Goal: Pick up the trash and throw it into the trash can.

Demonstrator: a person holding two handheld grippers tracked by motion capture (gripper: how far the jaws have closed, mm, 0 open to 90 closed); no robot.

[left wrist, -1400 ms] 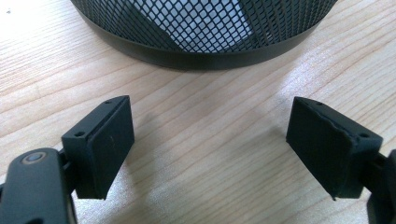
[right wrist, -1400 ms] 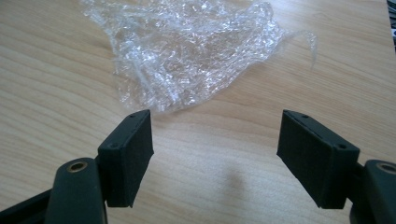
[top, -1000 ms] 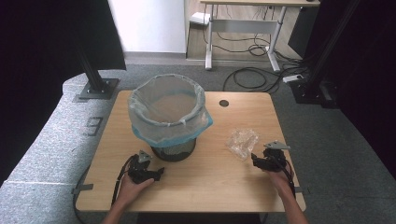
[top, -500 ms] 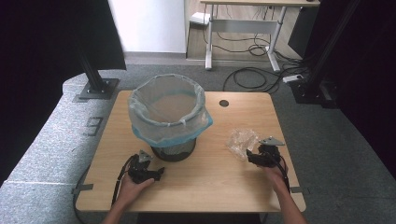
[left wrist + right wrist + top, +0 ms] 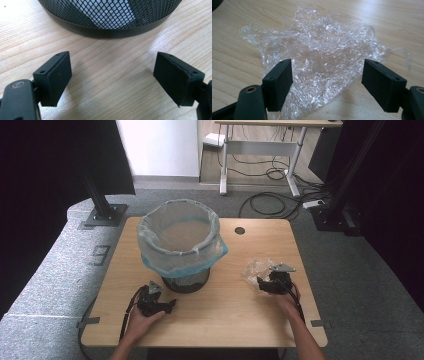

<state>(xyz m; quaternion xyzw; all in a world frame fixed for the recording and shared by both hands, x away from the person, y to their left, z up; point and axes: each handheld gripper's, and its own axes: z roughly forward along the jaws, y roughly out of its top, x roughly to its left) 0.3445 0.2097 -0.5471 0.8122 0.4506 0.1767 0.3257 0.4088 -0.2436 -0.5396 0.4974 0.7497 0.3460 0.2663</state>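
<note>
The right gripper (image 5: 327, 85) is wide open and holds nothing. Its 2 black jaws stand on either side of a crumpled clear plastic wrap (image 5: 317, 57), which lies flat on the wooden table (image 5: 242, 82). The near edge of the wrap sits between the jaws, but I cannot tell if the pads touch it yet.

The left gripper (image 5: 112, 80) is wide open too, with nothing in it. It rests low over bare table wood, pointing at the bottom of the black mesh bin (image 5: 110, 17), close to it but apart.

This looks like the start of a pick-up. The right gripper is lined up to grab the wrap, and the bin is likely where the wrap should go. Next, the jaws need to go a bit lower and farther in, then squeeze shut on a thick bunch of the wrap. The wrap is thin and slippery, so a pinch on just the edge might slip off.

The high view shows the whole table: the right gripper (image 5: 274, 282) by the wrap (image 5: 256, 269) on the right side, the left gripper (image 5: 155, 301) in front of the bin (image 5: 186, 281), and the bin's blue-edged liner bag (image 5: 180, 236) hanging over its rim. The gripper views do not show the liner's open top. The right gripper view shows the wrap's crinkles up close.
</note>
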